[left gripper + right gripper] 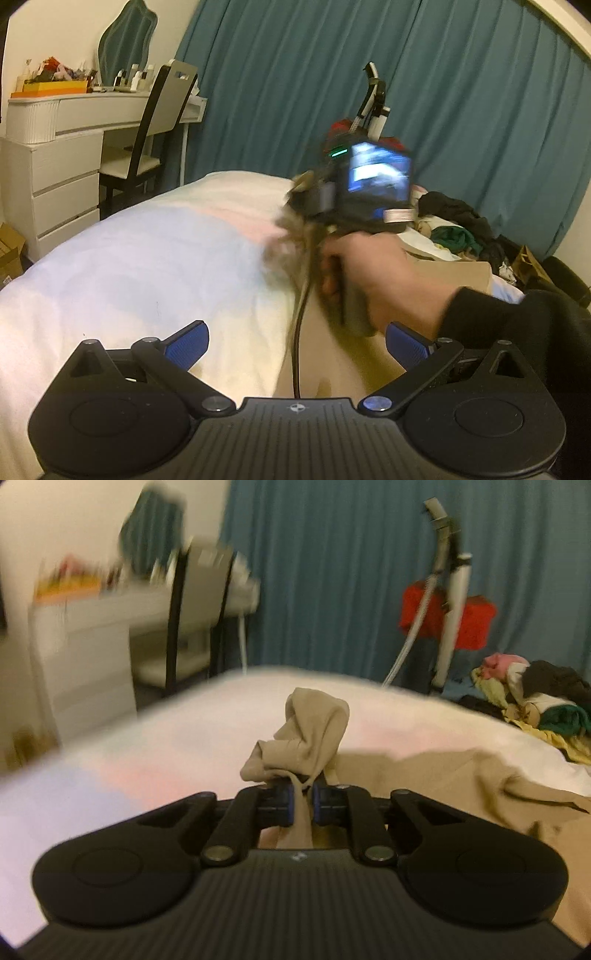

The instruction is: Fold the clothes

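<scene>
A tan garment (pixel 424 786) lies spread on the white bed (pixel 184 746). My right gripper (pixel 303 797) is shut on a bunched fold of it, and the pinched cloth (pixel 310 731) sticks up past the blue pads. In the left wrist view my left gripper (pixel 297 345) stands open above the bed (pixel 147 258), its blue pads (pixel 188 341) wide apart with nothing between them. Ahead of it a hand (pixel 373 269) holds the blurred right gripper device (pixel 369 184) over the tan garment (pixel 332 369). A black cable hangs down from that device.
A pile of mixed clothes (pixel 535 698) sits at the bed's far right. A white dresser (pixel 55 155) and a dark chair (pixel 155 122) stand to the left. Teal curtains (pixel 369 74) hang behind, with a stand and red cloth (pixel 447 616) before them.
</scene>
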The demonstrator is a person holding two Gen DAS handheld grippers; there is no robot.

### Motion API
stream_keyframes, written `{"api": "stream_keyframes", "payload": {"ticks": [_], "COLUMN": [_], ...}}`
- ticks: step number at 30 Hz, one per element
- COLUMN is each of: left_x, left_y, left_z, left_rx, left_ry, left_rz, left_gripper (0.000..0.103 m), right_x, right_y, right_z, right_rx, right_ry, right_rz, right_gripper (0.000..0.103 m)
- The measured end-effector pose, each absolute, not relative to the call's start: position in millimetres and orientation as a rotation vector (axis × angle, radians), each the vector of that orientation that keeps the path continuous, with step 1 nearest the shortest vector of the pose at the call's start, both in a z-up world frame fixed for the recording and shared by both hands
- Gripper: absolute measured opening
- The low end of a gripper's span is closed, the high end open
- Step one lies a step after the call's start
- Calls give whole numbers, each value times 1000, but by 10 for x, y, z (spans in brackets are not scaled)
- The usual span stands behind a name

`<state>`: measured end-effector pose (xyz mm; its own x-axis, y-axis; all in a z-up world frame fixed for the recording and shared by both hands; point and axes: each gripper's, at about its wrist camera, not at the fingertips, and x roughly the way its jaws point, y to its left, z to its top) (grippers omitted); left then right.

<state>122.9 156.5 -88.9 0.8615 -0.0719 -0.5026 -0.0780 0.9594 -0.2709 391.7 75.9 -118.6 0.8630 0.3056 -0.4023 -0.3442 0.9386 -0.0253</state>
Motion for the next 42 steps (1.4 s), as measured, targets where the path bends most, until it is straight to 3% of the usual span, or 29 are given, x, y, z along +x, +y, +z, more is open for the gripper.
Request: {"api": "stream_keyframes", "payload": {"ticks": [7, 13, 15, 17, 19, 24, 32, 42], "left_x": [1212, 1266, 1300, 1338, 1394, 1499, 1250, 663], "left_y": [1397, 1179, 1101, 1022, 1006, 1012, 1035, 1154], "left_z": [-904, -971, -1019, -1073, -1113, -1155, -1005, -720], "left_rx": [-247, -214, -210, -203, -213, -244, -265, -328], "left_ry": [561, 610, 630, 648, 658, 670, 702, 723], "left_rz": [-89, -176, -191, -196, -197, -214, -246, -165], "left_gripper": [103, 103, 103, 103, 103, 103, 103, 103], "right_x": [3731, 3817, 3853, 3866, 3753, 3216, 1527, 169], "right_y": [-532, -1647, -1801, -1898, -1889, -1924, -2033, -2364], "right_z": [-809, -1267, -1418, -1524, -1484, -1187, -712, -870], "right_rx": [91, 289, 326, 337, 301, 307, 365, 389], "right_ry": [308, 437, 499, 548, 531, 518, 547, 592], "right_rz": [136, -68, -45, -10, 21, 17, 115, 76], "right_gripper": [12, 18, 38, 75, 85, 84, 84, 84]}}
